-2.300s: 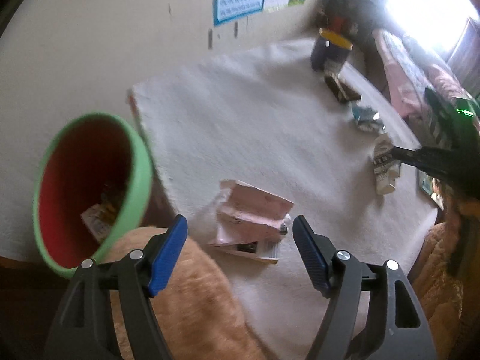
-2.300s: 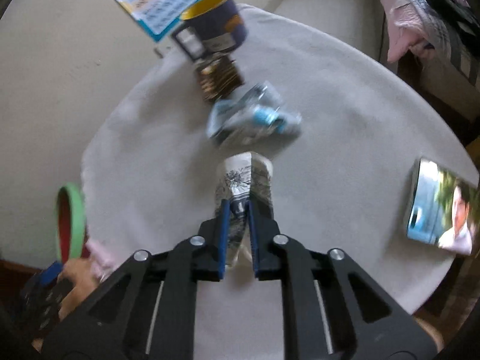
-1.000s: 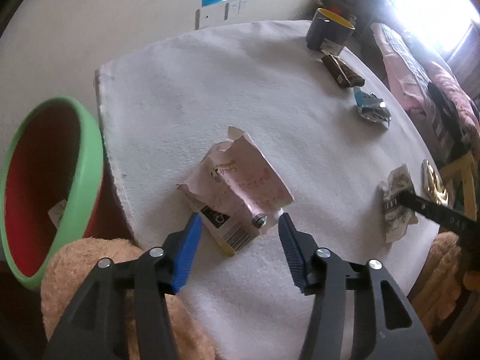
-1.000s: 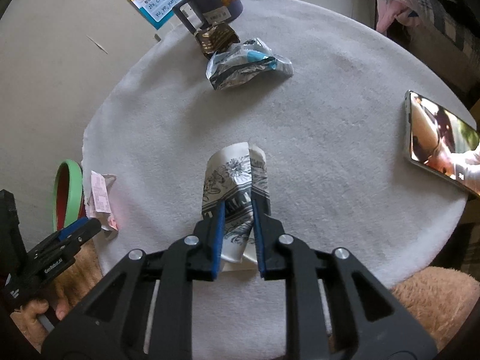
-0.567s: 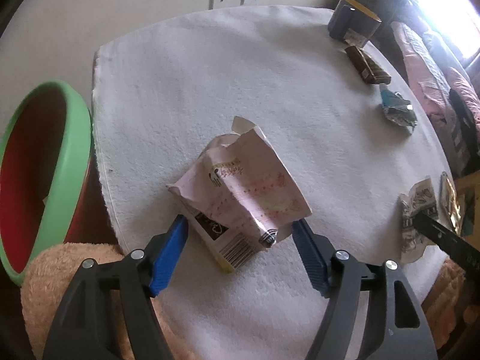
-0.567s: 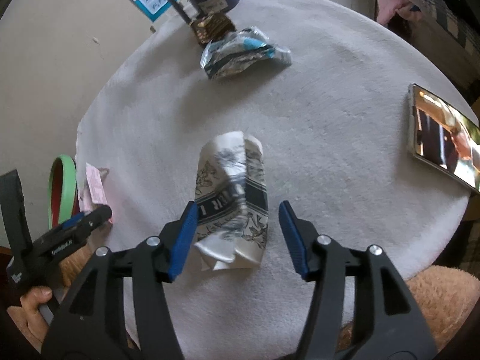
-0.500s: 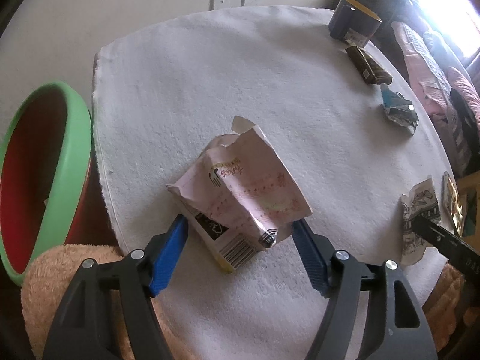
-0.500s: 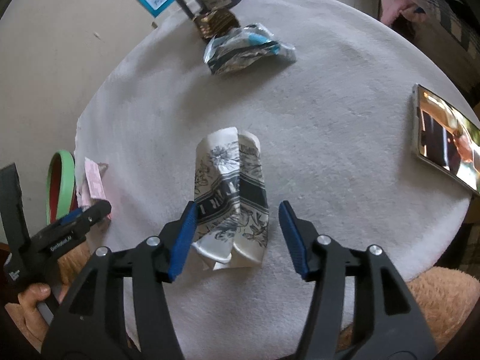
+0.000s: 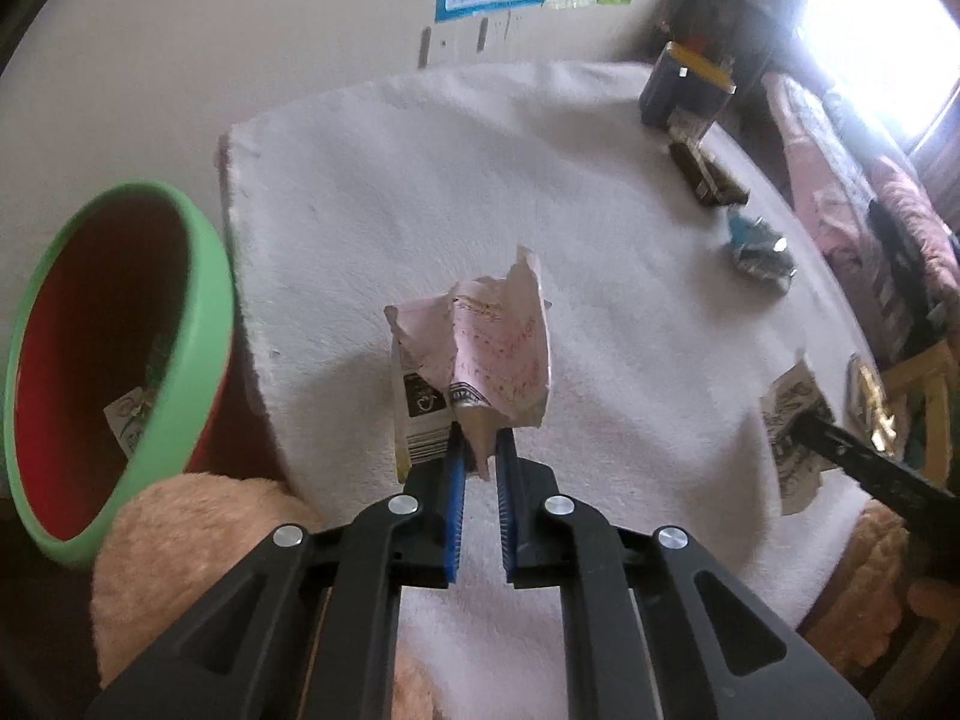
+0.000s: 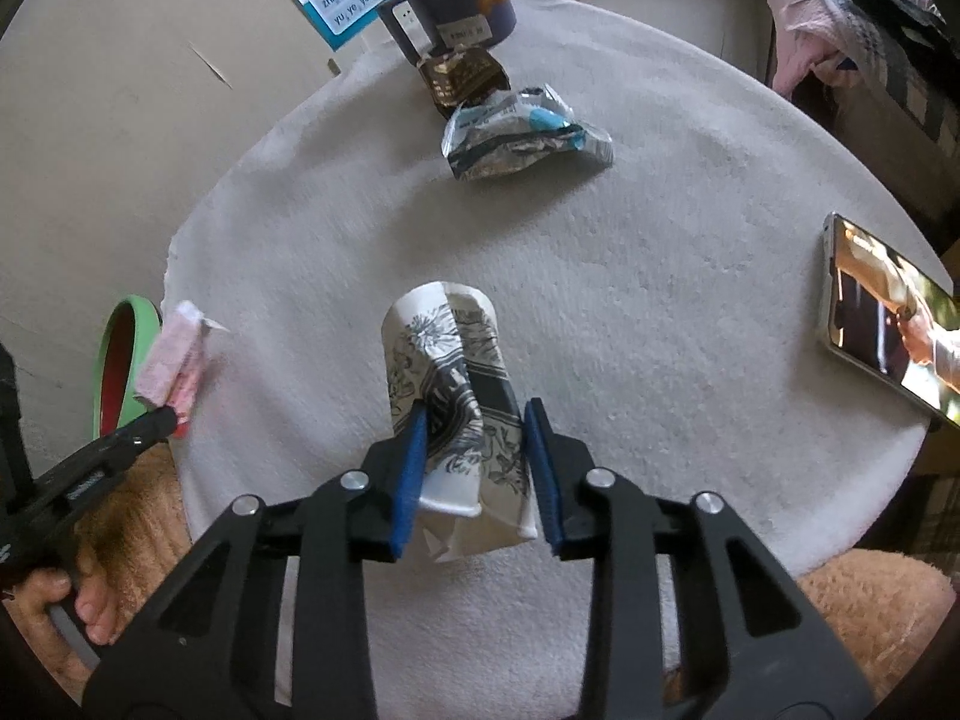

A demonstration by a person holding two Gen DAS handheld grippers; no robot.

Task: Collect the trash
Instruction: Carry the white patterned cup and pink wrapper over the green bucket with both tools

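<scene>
My left gripper (image 9: 478, 450) is shut on a crumpled pink carton wrapper (image 9: 480, 360) and holds it up off the white round table (image 9: 390, 180). It also shows in the right wrist view (image 10: 171, 363). A red bin with a green rim (image 9: 108, 360) stands just left of the table. My right gripper (image 10: 477, 420) stands open around a crushed paper cup with black print (image 10: 453, 384), blue pads close to its sides. The cup lies on the table near the front edge.
A silver-blue foil wrapper (image 10: 516, 135), a dark brown wrapper (image 10: 459, 78) and a dark blue mug (image 10: 456, 0) lie at the far side. A phone (image 10: 882, 315) rests at the right edge. A fuzzy tan cushion (image 9: 198, 540) is by the near edge.
My left gripper closed on the pink wrapper and lifted it off the table. My right gripper, open since about half a second ago, has narrowed around the paper cup.
</scene>
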